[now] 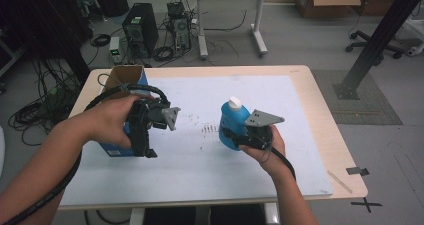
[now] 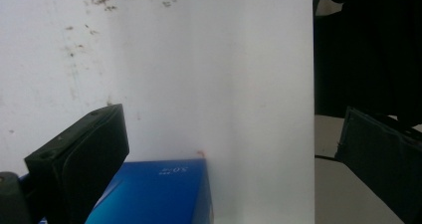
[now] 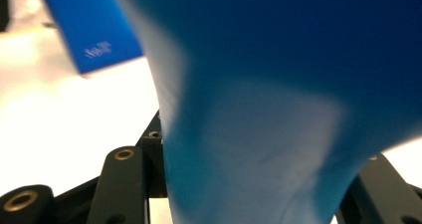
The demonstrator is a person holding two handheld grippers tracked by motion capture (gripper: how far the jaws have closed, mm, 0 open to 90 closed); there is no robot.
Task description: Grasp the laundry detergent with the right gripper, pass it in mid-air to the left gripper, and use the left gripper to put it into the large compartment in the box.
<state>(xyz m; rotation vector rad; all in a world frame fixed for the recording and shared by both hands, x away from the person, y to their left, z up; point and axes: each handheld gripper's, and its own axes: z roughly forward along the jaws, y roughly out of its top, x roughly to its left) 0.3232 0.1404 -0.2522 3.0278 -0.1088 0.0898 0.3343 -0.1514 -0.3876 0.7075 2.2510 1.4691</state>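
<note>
High view is showing the right gripper (image 1: 234, 136) clamping a smooth blue plastic bottle (image 1: 234, 125) with a white cap, mid-desk (image 1: 300, 115). Being rounded and glossy, it is likely risking a slip or tilt. Left gripper (image 1: 146, 130), jaws spread wide, is hanging over the blue cardboard box (image 1: 125, 77) at the left.

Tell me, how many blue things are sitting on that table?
2. A blue bottle with a white cap stands right of the middle, clamped in the right gripper. A blue box, open at the top, sits at the left, under the left gripper.
</note>
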